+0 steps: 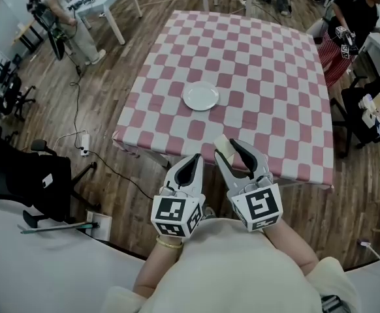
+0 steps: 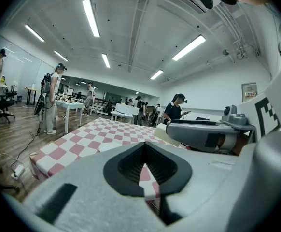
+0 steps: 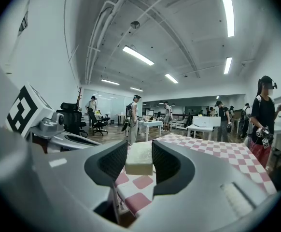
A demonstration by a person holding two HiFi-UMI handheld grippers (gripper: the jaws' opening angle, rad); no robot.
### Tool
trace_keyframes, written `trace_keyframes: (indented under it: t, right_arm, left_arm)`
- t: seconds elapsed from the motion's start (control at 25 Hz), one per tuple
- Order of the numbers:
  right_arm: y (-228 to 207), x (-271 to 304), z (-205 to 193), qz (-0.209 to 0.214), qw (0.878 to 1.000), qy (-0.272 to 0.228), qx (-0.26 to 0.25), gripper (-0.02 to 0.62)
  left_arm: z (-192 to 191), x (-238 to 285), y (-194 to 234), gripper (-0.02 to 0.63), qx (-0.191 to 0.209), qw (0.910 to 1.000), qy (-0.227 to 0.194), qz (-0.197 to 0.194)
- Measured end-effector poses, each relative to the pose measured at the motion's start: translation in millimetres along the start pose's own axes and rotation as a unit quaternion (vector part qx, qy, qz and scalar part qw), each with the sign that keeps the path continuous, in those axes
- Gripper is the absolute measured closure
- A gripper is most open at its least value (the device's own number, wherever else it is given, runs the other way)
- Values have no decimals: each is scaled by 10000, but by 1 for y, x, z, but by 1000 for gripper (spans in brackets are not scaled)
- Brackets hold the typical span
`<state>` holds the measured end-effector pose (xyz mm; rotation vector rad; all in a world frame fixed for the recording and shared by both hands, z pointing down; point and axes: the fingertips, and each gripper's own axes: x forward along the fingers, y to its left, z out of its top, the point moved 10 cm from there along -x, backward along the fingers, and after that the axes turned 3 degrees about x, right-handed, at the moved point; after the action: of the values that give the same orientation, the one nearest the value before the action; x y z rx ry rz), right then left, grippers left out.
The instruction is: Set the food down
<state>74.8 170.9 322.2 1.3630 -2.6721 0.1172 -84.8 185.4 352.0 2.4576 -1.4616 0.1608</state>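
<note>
Our right claw point(image 1: 232, 150) is clamped on a pale block of food point(image 3: 139, 158), held over the near edge of the checkered table point(image 1: 275, 77). Just beside it, our left claw point(image 1: 191, 163) is closed tight with nothing in it. A white plate point(image 1: 201, 96) sits farther in, toward the left edge.

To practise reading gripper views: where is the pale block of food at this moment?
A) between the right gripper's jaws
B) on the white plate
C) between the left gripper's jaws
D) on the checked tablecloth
A: the right gripper view shows the pale block clamped between the jaws of the right gripper; the white plate holds nothing.
</note>
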Motion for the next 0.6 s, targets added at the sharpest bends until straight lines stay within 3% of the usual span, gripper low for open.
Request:
trace_keyframes:
  t: [0.6]
  right_arm:
    - [14, 45, 4, 34, 10000, -7, 48, 426]
  left_arm:
    - [2, 3, 49, 606, -85, 9999, 16, 77]
